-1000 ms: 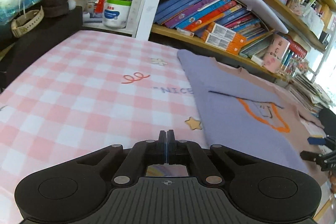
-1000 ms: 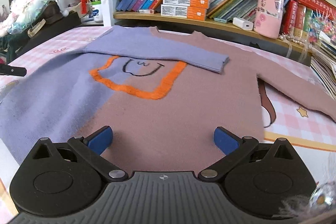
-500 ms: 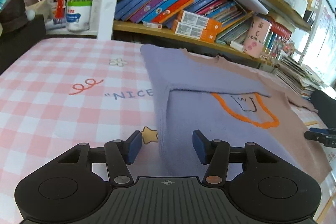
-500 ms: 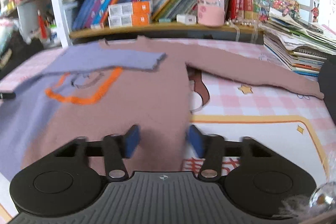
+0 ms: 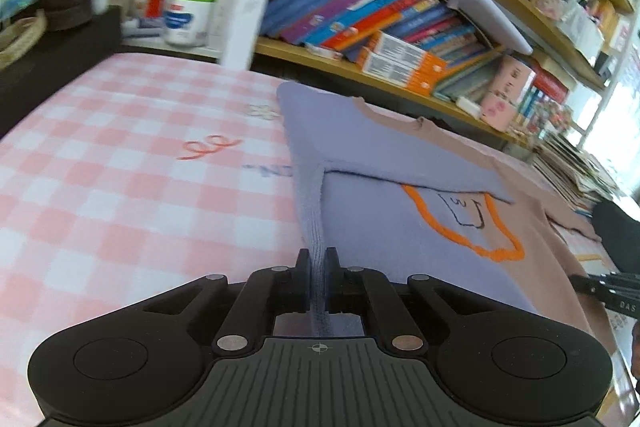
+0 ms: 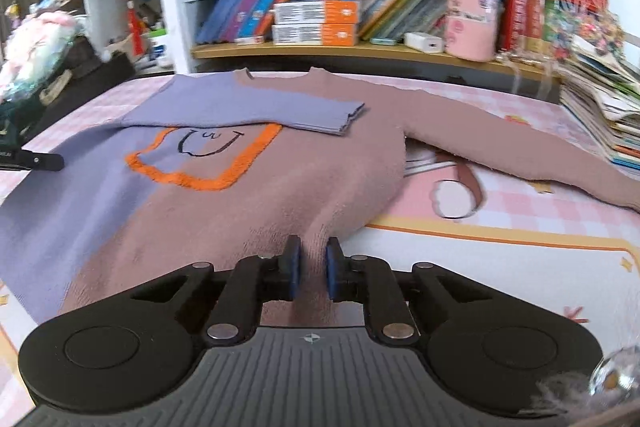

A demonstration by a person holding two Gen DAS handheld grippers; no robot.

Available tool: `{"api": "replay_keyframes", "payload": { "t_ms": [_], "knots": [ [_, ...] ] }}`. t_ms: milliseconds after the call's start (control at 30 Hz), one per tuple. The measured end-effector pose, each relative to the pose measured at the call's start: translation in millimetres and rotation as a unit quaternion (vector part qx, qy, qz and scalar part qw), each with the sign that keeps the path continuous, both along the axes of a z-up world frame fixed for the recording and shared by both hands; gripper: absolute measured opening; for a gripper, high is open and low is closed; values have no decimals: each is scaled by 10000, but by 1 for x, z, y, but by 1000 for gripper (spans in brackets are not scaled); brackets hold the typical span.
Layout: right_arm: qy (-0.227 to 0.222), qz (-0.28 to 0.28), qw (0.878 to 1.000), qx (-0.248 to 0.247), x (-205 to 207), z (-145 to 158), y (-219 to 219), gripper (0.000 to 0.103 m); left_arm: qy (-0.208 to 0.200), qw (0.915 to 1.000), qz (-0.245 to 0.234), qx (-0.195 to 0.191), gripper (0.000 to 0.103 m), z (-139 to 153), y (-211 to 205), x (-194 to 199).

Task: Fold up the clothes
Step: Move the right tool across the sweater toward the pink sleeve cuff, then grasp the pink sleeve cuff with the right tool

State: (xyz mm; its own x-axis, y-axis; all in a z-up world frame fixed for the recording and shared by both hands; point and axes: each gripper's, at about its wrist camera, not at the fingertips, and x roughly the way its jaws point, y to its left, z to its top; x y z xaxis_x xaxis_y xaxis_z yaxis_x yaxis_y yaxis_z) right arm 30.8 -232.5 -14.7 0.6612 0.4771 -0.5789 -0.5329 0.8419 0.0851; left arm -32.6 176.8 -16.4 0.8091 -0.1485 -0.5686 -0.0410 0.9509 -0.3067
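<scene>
A sweater (image 5: 400,211), lilac on one half and mauve on the other with an orange outline on the chest, lies flat on the pink checked cover. Its lilac sleeve (image 6: 256,111) is folded across the chest. The mauve sleeve (image 6: 520,151) stretches out to the right. My left gripper (image 5: 318,259) is shut on the lilac side edge near the hem. My right gripper (image 6: 313,251) is closing on a bunched ridge of mauve fabric (image 6: 248,211) near the hem, which its pads pinch. Each gripper's tip shows in the other view: the left gripper (image 6: 36,161), the right gripper (image 5: 604,287).
Behind the table runs a shelf of books (image 6: 320,11) with a pink cup (image 6: 470,15). A stack of magazines (image 6: 600,99) sits at the right edge. A white jar of pens (image 5: 186,15) and a dark bag (image 5: 52,59) stand at the back left. The checked cover (image 5: 120,167) spreads left of the sweater.
The left gripper opened, straddled the lilac side edge and closed on it. The right gripper went from wide open over the sweater's middle to pinching mauve fabric near its right edge.
</scene>
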Motion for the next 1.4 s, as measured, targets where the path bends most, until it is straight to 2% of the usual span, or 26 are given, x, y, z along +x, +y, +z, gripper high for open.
{"api": "replay_keyframes", "payload": {
  "t_ms": [233,300,333,400,467,533,600,667,800,1033,1200,1400],
  "knots": [
    [-39,316,9995,2,-3,0,23,14,49,9995,135,269,6,-1,14,-13],
    [5,251,9997,73,0,0,20,20,-131,9985,186,506,11,4,9,-17],
    [48,200,9997,140,1,0,17,29,-265,9977,202,593,12,8,6,-20],
    [66,87,9996,242,2,0,8,37,-562,9955,219,734,24,18,-2,-25],
    [23,-73,9996,255,4,1,0,40,-868,9920,105,906,46,26,-12,-30],
    [-34,-212,9994,261,7,3,-9,49,-1102,9857,-51,1275,61,31,-29,-31],
    [-120,-360,9990,229,9,5,-18,55,-1158,9786,-225,1688,63,33,-48,-30],
    [-171,-552,9982,188,11,6,-28,57,-1085,9755,-436,1864,69,31,-62,-25],
    [-202,-866,9958,211,16,7,-52,60,-988,9737,-717,1926,76,23,-74,-17],
    [-86,-1490,9888,89,42,2,-89,60,-780,9709,-676,2159,81,11,-73,-19],
    [-28,-2101,9776,82,84,5,-116,60,-870,9620,-744,2479,81,7,-76,-23],
    [-103,-2711,9621,268,128,11,-148,59,-763,9586,-922,2582,83,2,-77,-24]
  ]
}}
